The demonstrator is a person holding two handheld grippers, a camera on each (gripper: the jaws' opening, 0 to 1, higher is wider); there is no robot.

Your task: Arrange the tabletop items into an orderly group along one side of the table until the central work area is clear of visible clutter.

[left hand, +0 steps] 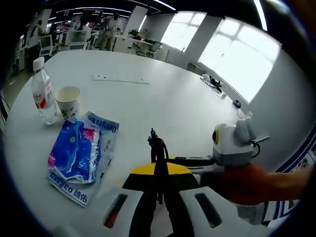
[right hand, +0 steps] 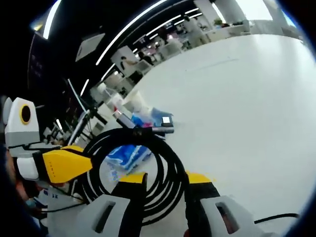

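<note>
Left gripper (left hand: 158,148) fingers pinch black cable (left hand: 159,163); water bottle (left hand: 43,91), paper cup (left hand: 68,102), blue packet (left hand: 79,153) grouped on table (left hand: 163,103).

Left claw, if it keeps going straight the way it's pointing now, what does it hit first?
Probably nothing soon: past the black cable pinched in the left claw lies bare white table. The blue packet sits off to the side.

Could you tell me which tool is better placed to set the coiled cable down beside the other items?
The right tool: its jaws already grip the black coiled cable, near the blue packet. The left tool holds a thin black cable.
</note>
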